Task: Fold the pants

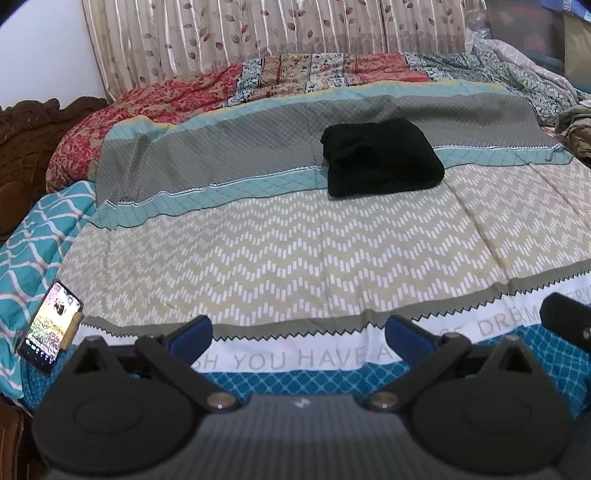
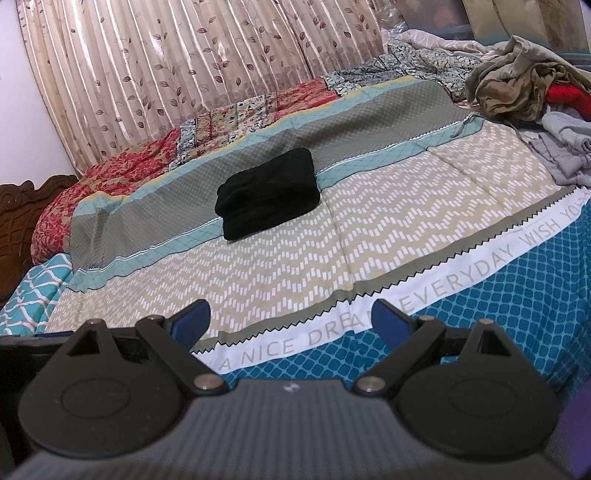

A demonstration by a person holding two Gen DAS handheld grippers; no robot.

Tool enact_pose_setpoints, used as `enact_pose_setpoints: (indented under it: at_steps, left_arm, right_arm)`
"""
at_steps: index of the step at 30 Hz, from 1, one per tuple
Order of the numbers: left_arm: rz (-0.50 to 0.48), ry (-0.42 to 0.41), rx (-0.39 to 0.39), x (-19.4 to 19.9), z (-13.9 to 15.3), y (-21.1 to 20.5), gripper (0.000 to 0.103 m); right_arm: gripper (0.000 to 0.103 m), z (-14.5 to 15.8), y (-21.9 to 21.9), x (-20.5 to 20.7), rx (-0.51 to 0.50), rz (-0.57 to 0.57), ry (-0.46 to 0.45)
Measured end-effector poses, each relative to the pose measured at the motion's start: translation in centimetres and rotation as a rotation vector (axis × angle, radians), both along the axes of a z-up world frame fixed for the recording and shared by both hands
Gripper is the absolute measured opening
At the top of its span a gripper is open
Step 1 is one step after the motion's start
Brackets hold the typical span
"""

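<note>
The black pants (image 1: 382, 157) lie folded in a compact rectangle on the patterned bedspread (image 1: 280, 258), far from both grippers; they also show in the right wrist view (image 2: 267, 192). My left gripper (image 1: 298, 338) is open and empty, held back over the near edge of the bed. My right gripper (image 2: 291, 321) is open and empty too, also over the near edge. A dark part of the right gripper (image 1: 565, 325) shows at the right edge of the left wrist view.
A lit phone (image 1: 50, 326) lies on the teal sheet at the near left. A pile of loose clothes (image 2: 528, 92) sits at the far right of the bed. A red floral quilt (image 1: 147, 110), curtains (image 1: 258, 29) and a wooden headboard (image 1: 26, 136) lie beyond.
</note>
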State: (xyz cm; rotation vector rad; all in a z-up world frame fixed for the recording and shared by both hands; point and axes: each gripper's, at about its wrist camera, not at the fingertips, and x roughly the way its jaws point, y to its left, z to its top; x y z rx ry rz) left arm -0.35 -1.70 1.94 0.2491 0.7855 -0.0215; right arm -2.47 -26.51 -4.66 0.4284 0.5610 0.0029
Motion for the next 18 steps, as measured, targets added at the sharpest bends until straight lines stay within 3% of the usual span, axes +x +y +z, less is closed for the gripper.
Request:
enact_pose_setpoints:
  at_steps: [18]
  left_arm:
    - [0.019, 0.008, 0.004, 0.12, -0.26, 0.09, 0.103]
  right_arm:
    - [0.096, -0.03, 0.24, -0.15, -0.004, -0.008, -0.004]
